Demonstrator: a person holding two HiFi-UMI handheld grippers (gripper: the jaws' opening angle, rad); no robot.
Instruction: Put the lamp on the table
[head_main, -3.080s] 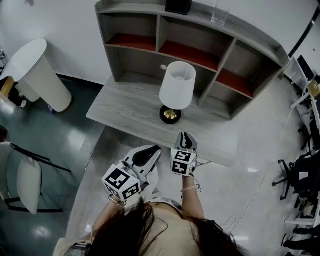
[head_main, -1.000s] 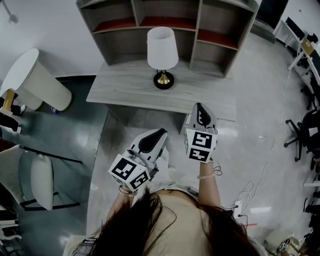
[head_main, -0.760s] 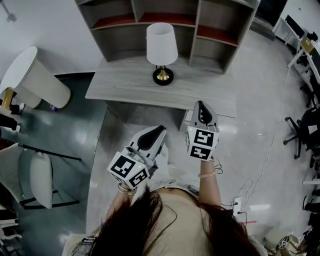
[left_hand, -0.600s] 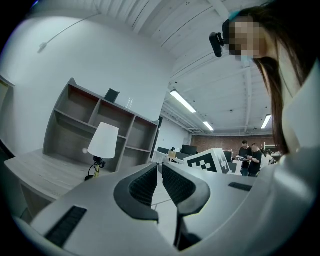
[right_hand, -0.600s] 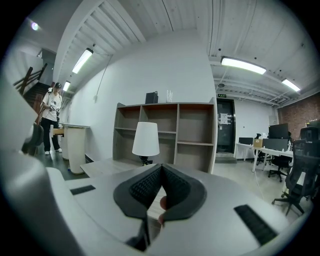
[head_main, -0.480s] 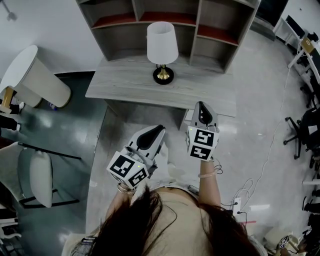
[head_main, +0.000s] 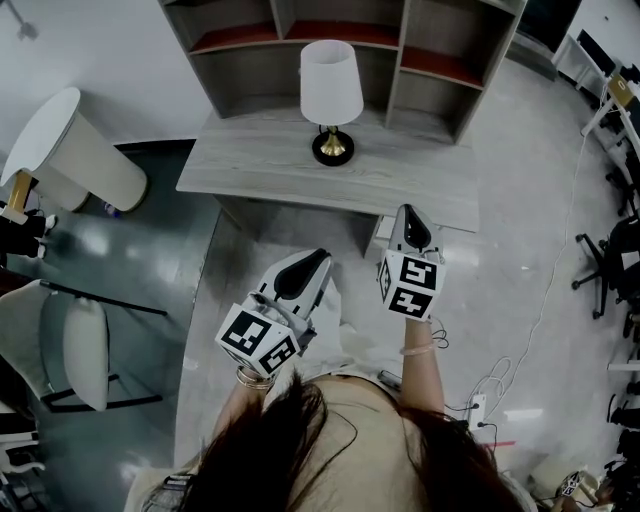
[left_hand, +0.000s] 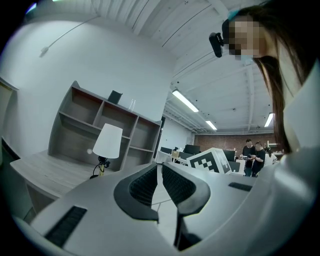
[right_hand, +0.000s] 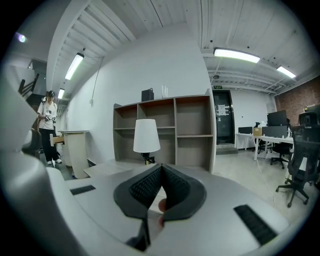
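The lamp (head_main: 331, 88), with a white shade and a black and gold base, stands upright on the grey wooden table (head_main: 260, 177) in front of the shelf unit. It also shows in the left gripper view as the lamp (left_hand: 107, 141) and in the right gripper view as the lamp (right_hand: 146, 136). Both grippers hang short of the table's near edge, apart from the lamp. My left gripper (head_main: 318, 259) is shut with nothing in it, its pads meeting at the tip (left_hand: 159, 164). My right gripper (head_main: 408, 211) is also shut and holds nothing (right_hand: 161, 166).
An open grey shelf unit (head_main: 425, 70) stands on the table's far side. A white cone-shaped stand (head_main: 75, 150) and a chair (head_main: 72, 355) are at the left. Office chairs (head_main: 600, 265) and floor cables (head_main: 500, 385) lie at the right. People stand far off (left_hand: 252, 154).
Since the earliest frame both grippers have drawn back from the table edge and the lamp. Over the last second they have barely shifted; the lamp stands still.
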